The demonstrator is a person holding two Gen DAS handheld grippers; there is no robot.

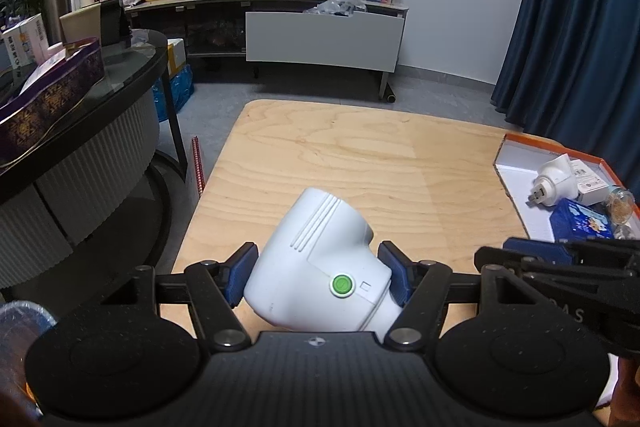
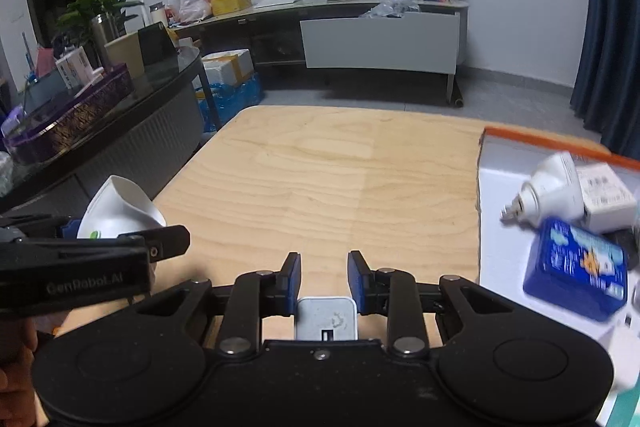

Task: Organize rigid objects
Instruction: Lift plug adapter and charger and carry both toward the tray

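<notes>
My left gripper is shut on a white plastic device with a green button, held above the wooden table; the device also shows at the left of the right wrist view. My right gripper is shut on a small white square charger low between its blue pads. An orange-edged white box at the table's right holds a white plug adapter, a blue pack and a white carton. The box also shows in the right wrist view.
A dark round glass table with boxes stands to the left. A TV cabinet with plants and clutter lines the far wall. Blue curtains hang at the right. A small glass jar lies in the box.
</notes>
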